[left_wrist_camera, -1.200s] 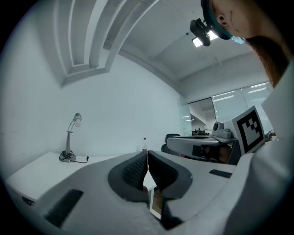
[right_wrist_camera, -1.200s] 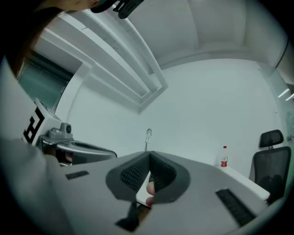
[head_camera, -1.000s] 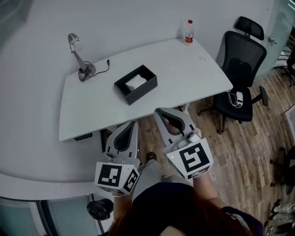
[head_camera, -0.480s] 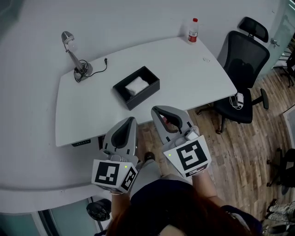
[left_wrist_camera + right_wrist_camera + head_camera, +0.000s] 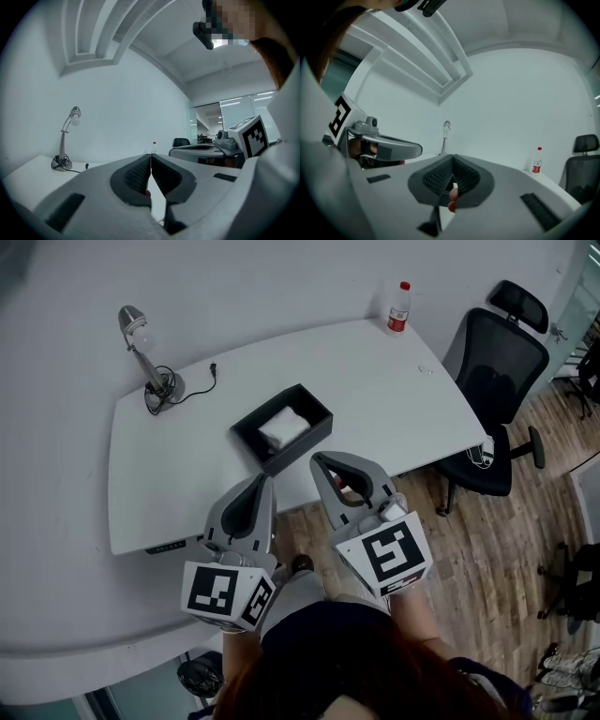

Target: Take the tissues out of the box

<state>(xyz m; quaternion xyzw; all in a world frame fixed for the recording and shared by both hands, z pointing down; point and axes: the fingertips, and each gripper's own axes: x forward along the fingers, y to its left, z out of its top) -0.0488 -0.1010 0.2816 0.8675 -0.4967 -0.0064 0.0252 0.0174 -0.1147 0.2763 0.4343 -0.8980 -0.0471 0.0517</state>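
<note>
Table (image 5: 394,390): white, bears box near its middle.
Box (image 5: 298,442): black, open-topped, ahead of both gripper tips.
Left gripper (image 5: 150,157): clenched, empty, apart from box.
Right gripper (image 5: 451,159): clenched, empty, tip nearest box's front wall.
Tissues (image 5: 284,427): white, inside box, untouched.

The black box (image 5: 302,450) is set open-topped near the middle of the worktop (image 5: 384,390), and bare surface is left on every side of it. The far left corner is taken up by a desk lamp (image 5: 141,352), the far right edge by a bottle (image 5: 399,308). An office chair (image 5: 492,371) is stood beside the right end.
</note>
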